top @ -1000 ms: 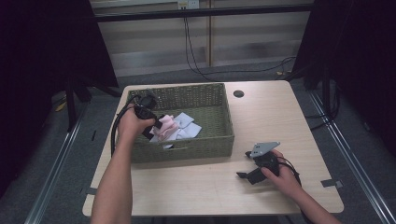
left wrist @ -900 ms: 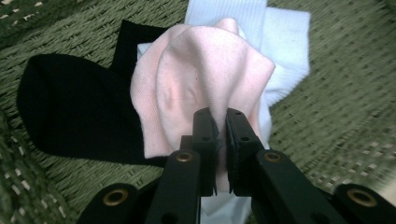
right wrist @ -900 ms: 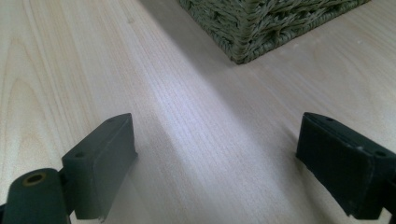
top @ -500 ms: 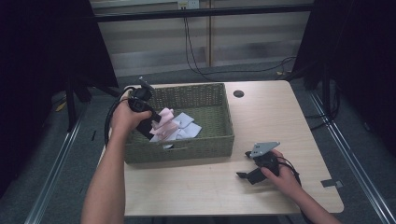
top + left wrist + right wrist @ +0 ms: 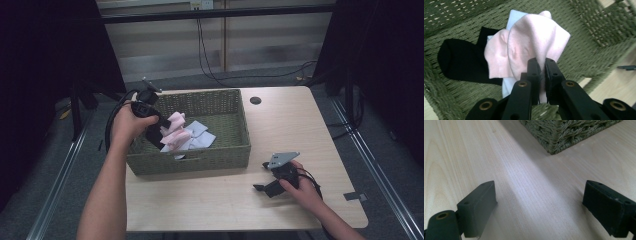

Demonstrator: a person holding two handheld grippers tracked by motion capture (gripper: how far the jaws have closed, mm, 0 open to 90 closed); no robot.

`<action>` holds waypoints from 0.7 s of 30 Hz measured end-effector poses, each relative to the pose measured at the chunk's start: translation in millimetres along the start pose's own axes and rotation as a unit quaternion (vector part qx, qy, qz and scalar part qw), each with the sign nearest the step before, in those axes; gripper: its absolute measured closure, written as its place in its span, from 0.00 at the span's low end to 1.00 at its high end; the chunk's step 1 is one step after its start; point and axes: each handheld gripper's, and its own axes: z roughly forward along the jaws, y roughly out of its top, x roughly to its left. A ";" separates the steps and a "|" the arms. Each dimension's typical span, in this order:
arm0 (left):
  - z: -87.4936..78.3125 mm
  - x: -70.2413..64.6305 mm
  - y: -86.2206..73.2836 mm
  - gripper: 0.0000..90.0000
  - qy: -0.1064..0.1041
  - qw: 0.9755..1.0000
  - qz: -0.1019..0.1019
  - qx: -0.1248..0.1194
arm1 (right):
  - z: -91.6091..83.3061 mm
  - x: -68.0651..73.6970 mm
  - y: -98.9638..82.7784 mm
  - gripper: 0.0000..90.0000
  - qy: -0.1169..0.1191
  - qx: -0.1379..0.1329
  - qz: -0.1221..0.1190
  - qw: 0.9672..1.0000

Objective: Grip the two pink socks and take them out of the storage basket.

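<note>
Gripping a pink sock, the left gripper has its two black jaws pinched tight on the fabric's near edge, and in the left gripper view the sock hangs folded from them above the basket floor. Beneath it there, a black sock lies flat on the weave to the left, and a pale blue sock peeks out behind the pink one at the far side.

Over in the high view, the left hand holds that gripper over the left end of the green wicker basket, which sits on the left half of the wooden table. The pink sock dangles just right of the gripper, above the pale socks lying in the basket's middle. A black cable loops from the gripper out past the table's left edge.

Moving right, a small dark round hole marks the tabletop just beyond the basket's far right corner.

Further right and nearer, the right hand rests on the table with the right gripper, its grey three-cornered plate on top, pointing left toward the basket's near right corner. Its jaws stand wide apart with nothing between them: the right gripper view shows bare wood between them and the basket's corner ahead.
</note>
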 end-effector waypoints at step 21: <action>-8.8 -30.5 -11.4 0.93 -0.030 0.999 0.036 0.007 | 0.1 -0.1 0.1 0.12 0.000 0.000 -0.001 1.000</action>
